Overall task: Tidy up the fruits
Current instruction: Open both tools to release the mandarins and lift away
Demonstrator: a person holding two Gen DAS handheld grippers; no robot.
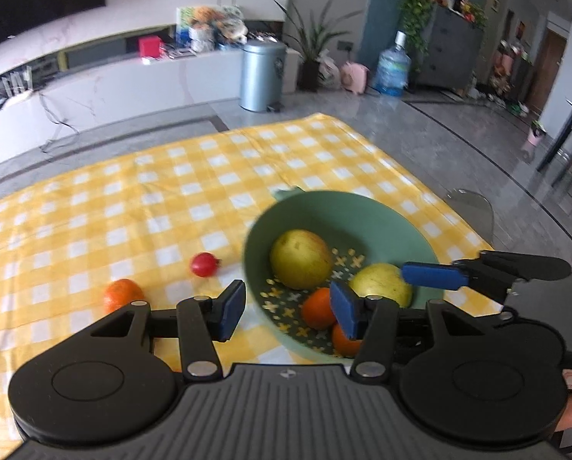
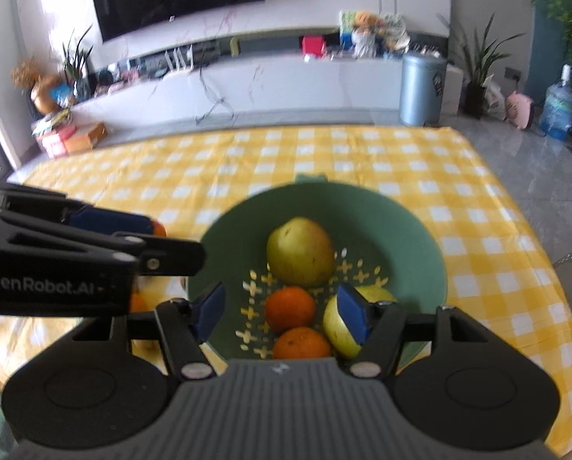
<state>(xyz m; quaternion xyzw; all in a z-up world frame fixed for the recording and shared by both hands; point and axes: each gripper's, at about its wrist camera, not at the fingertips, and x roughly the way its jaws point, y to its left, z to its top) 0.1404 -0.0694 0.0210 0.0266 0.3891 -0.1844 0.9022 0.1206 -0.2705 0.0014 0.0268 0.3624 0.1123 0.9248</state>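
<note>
Both grippers sit empty over the green colander bowl (image 2: 420,230): left gripper (image 1: 288,312) has its jaws apart with nothing between the pads, right gripper (image 2: 282,312) likewise apart and clear of the fruit below it. Bowl holds two yellow-green pears, the far pear (image 2: 300,251) toward its back and the near pear (image 2: 334,326) on its right side, plus two mandarins (image 2: 290,308) at its front. Still outside the bowl, on the yellow checked tablecloth (image 1: 132,199) to its left: one loose mandarin (image 1: 122,294) and a small red fruit (image 1: 204,264), possibly a tomato, hard to tell. Reads as the gap between a drop-off and the next pick, task roughly two thirds done. Next move, my call: left gripper swings left of the bowl, drops over the loose mandarin, closes on it, carries it over the rim. Red fruit is small and round, likely to roll, so centre the pads on it before closing.
</note>
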